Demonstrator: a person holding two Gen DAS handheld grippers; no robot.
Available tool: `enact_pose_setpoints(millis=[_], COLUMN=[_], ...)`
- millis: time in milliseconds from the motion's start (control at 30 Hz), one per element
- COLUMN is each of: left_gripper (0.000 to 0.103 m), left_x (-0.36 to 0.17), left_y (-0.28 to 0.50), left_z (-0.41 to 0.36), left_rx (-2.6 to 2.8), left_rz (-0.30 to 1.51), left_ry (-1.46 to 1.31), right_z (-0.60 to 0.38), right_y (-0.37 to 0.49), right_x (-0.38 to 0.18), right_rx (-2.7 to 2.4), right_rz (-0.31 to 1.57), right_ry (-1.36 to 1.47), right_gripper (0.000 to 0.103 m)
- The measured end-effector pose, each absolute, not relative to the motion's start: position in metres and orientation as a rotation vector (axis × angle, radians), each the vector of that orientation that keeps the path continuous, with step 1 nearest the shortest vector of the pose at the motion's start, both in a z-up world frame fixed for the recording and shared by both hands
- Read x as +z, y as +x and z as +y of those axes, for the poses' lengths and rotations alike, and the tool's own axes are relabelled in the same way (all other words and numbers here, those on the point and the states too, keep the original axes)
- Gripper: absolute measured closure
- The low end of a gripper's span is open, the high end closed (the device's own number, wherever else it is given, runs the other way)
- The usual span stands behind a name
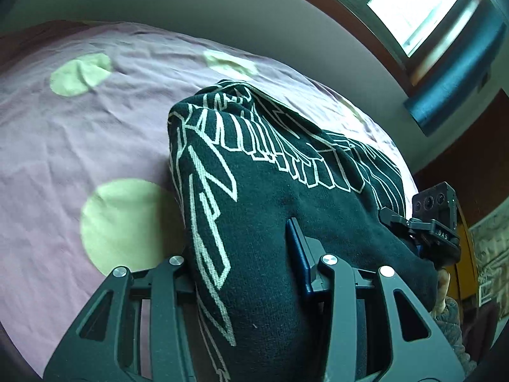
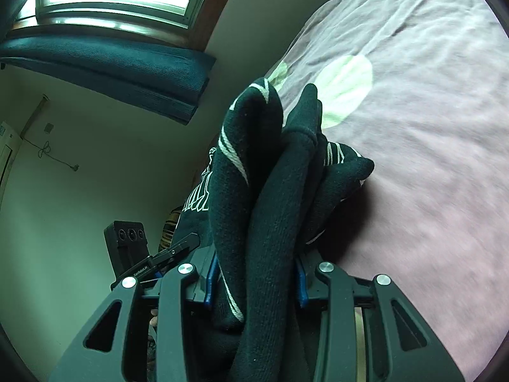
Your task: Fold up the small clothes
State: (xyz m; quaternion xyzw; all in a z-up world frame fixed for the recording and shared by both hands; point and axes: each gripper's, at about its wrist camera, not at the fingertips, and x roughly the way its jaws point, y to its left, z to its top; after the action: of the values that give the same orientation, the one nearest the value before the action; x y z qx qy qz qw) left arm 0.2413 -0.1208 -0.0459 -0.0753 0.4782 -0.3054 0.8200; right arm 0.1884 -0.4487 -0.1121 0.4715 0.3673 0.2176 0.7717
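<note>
both claws, left gripper [image 1: 245,267] and right gripper [image 2: 256,281], clamped part-closed on dark knit sweater with white line pattern [image 1: 270,175], lifting it off purple bedsheet with green dots [image 1: 63,143] at 10 o'clock, likely for fold.

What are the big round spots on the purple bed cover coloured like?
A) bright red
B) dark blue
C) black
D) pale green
D: the purple bed cover carries pale green round spots, one lying just beside the dark knitted garment with white line patterns.
</note>
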Motion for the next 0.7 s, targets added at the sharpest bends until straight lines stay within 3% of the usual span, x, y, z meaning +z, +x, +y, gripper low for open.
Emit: enact_pose_setpoints(millis=[233,333,433,467,700], left_gripper=[0.055,0.038,0.022,0.020,0.012], left_x=[-0.091,-0.083,-0.070,-0.068,-0.065], left_y=[0.261,0.256,0.236,0.228,0.184], left_z=[-0.104,-0.095,-0.085,-0.080,-0.049], left_rx=[-0.666,-0.678,-0.712,-0.730,-0.786], left_rz=[1.099,1.061,1.003,0.993,0.997], left_ry=[-0.241,-0.223,-0.181,-0.188,-0.333], right_z=[-0.453,-0.456,-0.456,-0.455,-0.441], right_y=[0.184,0.174,0.157,0.148,0.096], right_x=[-0.142,-0.126,-0.104,-0.099,-0.085], right_rx=[0.467,0.439,0.395,0.375,0.322], right_rz=[0.815,0.841,0.826,0.828,0.886], right_ry=[1.086,1.079,1.025,1.002,0.986], right_gripper=[0.066,0.057,0.035,0.032,0.029])
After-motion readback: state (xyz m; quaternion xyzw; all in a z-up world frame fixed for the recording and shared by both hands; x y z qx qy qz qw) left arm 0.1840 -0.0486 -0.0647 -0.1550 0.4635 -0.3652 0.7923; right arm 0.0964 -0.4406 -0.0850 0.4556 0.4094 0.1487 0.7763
